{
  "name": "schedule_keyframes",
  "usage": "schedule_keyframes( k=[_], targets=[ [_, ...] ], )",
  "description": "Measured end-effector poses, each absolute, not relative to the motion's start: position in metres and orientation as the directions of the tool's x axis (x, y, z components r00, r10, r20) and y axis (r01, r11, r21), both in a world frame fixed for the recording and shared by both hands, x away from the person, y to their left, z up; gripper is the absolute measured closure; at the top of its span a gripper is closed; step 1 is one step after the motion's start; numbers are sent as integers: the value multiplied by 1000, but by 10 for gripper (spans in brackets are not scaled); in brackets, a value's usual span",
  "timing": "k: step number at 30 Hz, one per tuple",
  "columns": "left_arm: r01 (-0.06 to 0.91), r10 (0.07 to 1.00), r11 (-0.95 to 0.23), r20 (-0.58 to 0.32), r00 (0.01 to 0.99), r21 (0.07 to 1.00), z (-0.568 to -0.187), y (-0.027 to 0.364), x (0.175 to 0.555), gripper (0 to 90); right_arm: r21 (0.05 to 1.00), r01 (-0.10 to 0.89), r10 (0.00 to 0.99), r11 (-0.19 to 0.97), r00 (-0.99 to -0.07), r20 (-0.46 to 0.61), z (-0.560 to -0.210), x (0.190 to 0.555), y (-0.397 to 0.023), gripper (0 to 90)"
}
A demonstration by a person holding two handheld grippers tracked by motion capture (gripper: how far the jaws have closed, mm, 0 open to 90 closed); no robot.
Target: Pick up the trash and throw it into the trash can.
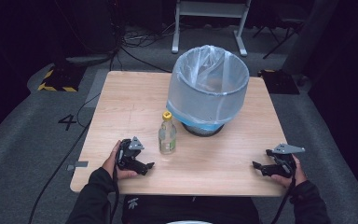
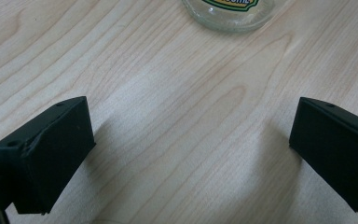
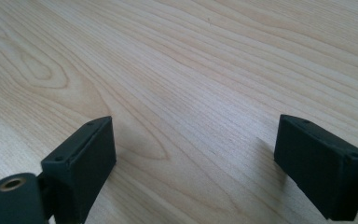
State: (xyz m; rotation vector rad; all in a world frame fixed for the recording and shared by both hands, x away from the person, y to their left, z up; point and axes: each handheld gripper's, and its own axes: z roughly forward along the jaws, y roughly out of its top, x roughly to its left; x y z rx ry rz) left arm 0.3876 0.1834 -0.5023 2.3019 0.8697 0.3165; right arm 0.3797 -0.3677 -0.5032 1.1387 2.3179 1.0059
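Both jaws apart, left gripper [image 1: 145,166] rests near bottle [image 1: 167,133].

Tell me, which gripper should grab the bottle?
Probably the left gripper: it rests open just beside the bottle, whose base shows ahead of its jaws. The right gripper sits far across the table.

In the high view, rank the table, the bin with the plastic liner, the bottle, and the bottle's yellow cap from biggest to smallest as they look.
1. table
2. bin
3. bottle
4. yellow cap
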Motion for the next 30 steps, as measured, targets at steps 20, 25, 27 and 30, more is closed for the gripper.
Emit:
schedule_keyframes(
  k=[20, 25, 27, 30],
  targets=[
    [446, 674, -497, 8, 738, 744, -475, 174, 381, 164, 735, 531, 793, 422, -609, -15, -503, 380, -368, 125],
    [427, 660, -485, -1, 752, 763, -469, 167, 380, 159, 734, 534, 794, 420, -608, -12, -503, 380, -367, 125],
    [417, 653, -494, 8, 758, 763, -468, 163, 379, 157, 734, 534, 793, 421, -609, -12, -503, 380, -367, 125],
    [424, 669, -482, 10, 743, 766, -465, 159, 380, 157, 734, 531, 792, 423, -610, -16, -503, 380, -368, 125]
  ],
)
